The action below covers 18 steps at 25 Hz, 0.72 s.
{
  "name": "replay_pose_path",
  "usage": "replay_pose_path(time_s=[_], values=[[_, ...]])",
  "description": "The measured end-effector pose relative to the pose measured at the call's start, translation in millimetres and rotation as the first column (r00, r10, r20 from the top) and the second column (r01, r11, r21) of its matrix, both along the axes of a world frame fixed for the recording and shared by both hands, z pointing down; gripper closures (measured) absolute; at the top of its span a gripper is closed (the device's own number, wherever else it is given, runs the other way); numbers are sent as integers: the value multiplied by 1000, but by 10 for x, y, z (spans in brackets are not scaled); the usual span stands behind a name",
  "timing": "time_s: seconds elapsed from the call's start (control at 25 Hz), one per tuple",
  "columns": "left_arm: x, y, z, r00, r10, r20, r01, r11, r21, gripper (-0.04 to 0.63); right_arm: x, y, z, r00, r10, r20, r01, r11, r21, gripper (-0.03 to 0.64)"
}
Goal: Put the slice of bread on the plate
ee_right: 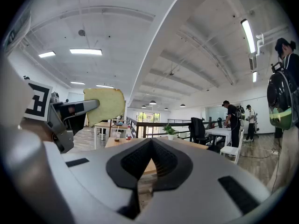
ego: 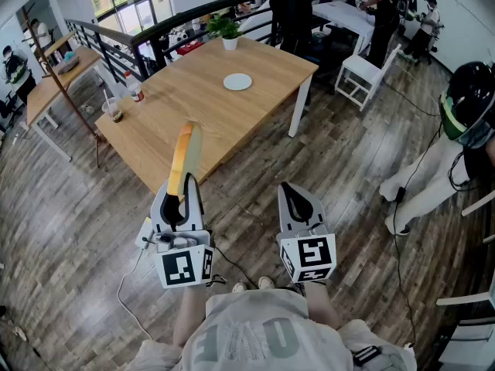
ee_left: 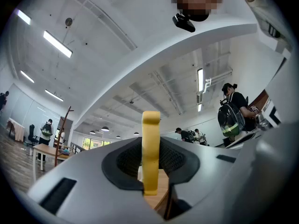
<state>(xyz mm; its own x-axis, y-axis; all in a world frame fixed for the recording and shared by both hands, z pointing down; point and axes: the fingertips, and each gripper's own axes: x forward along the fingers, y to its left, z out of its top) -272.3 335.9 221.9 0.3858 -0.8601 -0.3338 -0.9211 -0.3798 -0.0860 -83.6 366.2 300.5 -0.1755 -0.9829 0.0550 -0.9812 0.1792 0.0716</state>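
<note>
Bread slice (ego: 182, 154) is standing on edge, pinched between the jaws of the left gripper (ego: 180, 197), near the wooden table (ego: 178, 110); the white plate (ego: 237, 82) is sitting well apart on that table; the right gripper (ego: 298, 204) is pressing its jaws together, empty

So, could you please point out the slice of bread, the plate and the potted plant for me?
slice of bread (ego: 181, 161), head view, middle of its crust edge.
plate (ego: 237, 82), head view, bare centre.
potted plant (ego: 223, 26), head view, green leaves.
</note>
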Motion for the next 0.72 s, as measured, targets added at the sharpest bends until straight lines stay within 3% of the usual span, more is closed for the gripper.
replay_pose_path(time_s=[0.72], values=[[254, -29, 28, 1000, -17, 18, 18, 1000, -20, 503, 186, -60, -36, 999, -25, -19, 25, 999, 19, 598]])
